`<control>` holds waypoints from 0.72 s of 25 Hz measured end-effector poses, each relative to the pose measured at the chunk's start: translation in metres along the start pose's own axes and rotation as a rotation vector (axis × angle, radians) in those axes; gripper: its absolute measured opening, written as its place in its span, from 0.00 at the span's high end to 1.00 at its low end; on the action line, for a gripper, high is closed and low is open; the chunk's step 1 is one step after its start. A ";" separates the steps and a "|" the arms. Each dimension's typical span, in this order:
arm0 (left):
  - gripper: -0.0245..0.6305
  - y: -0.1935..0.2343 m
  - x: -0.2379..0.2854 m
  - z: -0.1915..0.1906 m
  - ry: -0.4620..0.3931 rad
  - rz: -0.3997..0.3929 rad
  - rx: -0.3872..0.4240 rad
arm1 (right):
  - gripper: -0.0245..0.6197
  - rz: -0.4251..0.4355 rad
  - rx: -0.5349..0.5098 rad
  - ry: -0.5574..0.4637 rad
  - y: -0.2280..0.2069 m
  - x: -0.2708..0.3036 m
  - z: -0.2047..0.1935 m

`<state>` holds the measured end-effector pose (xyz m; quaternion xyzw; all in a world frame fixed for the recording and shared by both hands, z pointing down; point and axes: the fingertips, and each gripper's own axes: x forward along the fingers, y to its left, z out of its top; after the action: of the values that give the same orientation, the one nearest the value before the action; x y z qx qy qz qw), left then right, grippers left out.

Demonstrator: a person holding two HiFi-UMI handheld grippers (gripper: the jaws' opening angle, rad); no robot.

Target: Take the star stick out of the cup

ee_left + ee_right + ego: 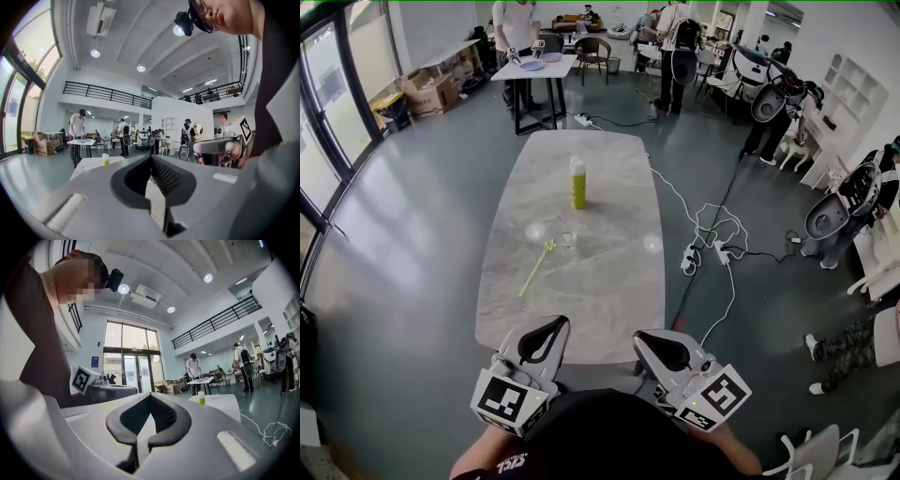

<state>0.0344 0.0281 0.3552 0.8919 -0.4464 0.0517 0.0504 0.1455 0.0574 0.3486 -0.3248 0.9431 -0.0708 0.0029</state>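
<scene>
The yellow-green star stick lies flat on the marble table, its star end toward a small clear cup just to its right. The stick is outside the cup. My left gripper and right gripper hover side by side at the table's near edge, well short of both objects. Both are shut with nothing between the jaws. In the left gripper view the left gripper points level across the room, and in the right gripper view the right gripper does the same. Neither gripper view shows the stick or cup.
A yellow-green bottle stands upright mid-table beyond the cup, and the bottle also shows far off in the left gripper view. White cables and a power strip lie on the floor right of the table. Several people stand at the far tables.
</scene>
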 end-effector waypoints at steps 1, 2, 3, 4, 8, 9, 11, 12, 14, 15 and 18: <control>0.96 0.000 0.000 0.000 -0.003 0.000 -0.001 | 0.94 0.000 -0.003 0.000 0.000 0.000 0.000; 0.96 0.001 0.000 -0.001 -0.005 0.000 -0.001 | 0.94 0.001 -0.004 0.000 0.000 0.001 0.000; 0.96 0.001 0.000 -0.002 -0.005 0.001 -0.002 | 0.94 0.003 -0.003 0.000 -0.001 0.002 -0.001; 0.96 0.001 -0.001 -0.003 -0.004 0.002 -0.003 | 0.94 0.004 0.000 0.000 -0.001 0.002 -0.001; 0.96 0.002 -0.006 -0.004 0.007 0.010 -0.009 | 0.94 0.016 0.010 0.003 0.003 0.006 -0.002; 0.96 0.002 -0.006 -0.005 0.009 0.013 -0.010 | 0.94 0.019 0.010 0.005 0.003 0.007 -0.003; 0.96 0.004 -0.006 -0.008 0.006 0.018 -0.009 | 0.94 0.024 0.011 0.008 0.003 0.009 -0.006; 0.96 0.006 -0.006 -0.010 0.001 0.019 -0.007 | 0.94 0.026 0.013 0.009 0.003 0.010 -0.007; 0.96 0.007 -0.005 -0.012 0.004 0.019 -0.010 | 0.94 0.026 0.016 0.011 0.001 0.011 -0.010; 0.96 0.006 -0.005 -0.013 0.009 0.018 -0.011 | 0.94 0.026 0.017 0.011 0.001 0.012 -0.010; 0.96 0.007 -0.003 -0.012 -0.017 0.017 0.006 | 0.94 0.025 0.020 0.009 -0.001 0.013 -0.011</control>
<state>0.0261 0.0280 0.3673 0.8885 -0.4544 0.0457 0.0435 0.1353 0.0507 0.3598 -0.3129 0.9463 -0.0814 0.0029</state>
